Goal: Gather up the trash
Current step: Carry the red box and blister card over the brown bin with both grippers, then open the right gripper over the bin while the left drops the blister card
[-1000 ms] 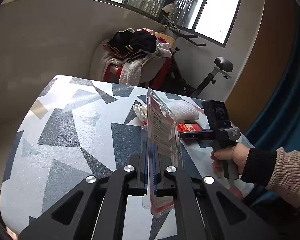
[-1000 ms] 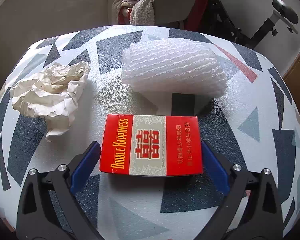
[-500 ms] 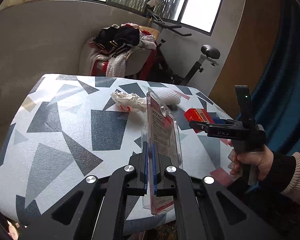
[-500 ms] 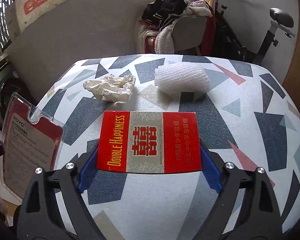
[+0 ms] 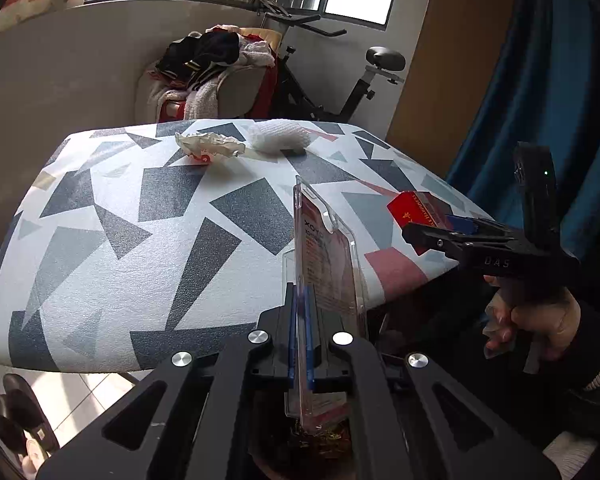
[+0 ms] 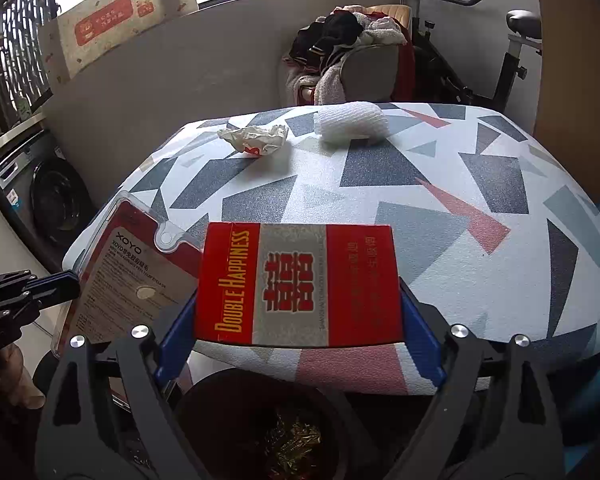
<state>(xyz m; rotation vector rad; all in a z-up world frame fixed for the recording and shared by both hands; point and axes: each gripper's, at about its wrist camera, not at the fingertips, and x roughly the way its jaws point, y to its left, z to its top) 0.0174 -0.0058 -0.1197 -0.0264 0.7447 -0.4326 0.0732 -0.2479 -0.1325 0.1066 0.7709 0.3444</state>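
My left gripper (image 5: 299, 300) is shut on a clear plastic blister pack (image 5: 326, 264) with a red card inside; it also shows in the right wrist view (image 6: 128, 276). My right gripper (image 6: 298, 312) is shut on a red Double Happiness cigarette box (image 6: 298, 284), also seen in the left wrist view (image 5: 418, 208). Both are held off the table's near edge, above a dark trash bin (image 6: 236, 412) with scraps inside. A crumpled paper (image 6: 256, 138) and a white foam net sleeve (image 6: 350, 122) lie at the far side of the patterned table (image 6: 440, 208).
A chair piled with clothes (image 6: 352, 56) and an exercise bike (image 6: 512, 48) stand behind the table. A washing machine (image 6: 40, 204) is at the left. A blue curtain (image 5: 548, 92) hangs at the right.
Both grippers pulled back from the table with their items. The cigarette box was lifted off the table, and both items now hang over the bin.
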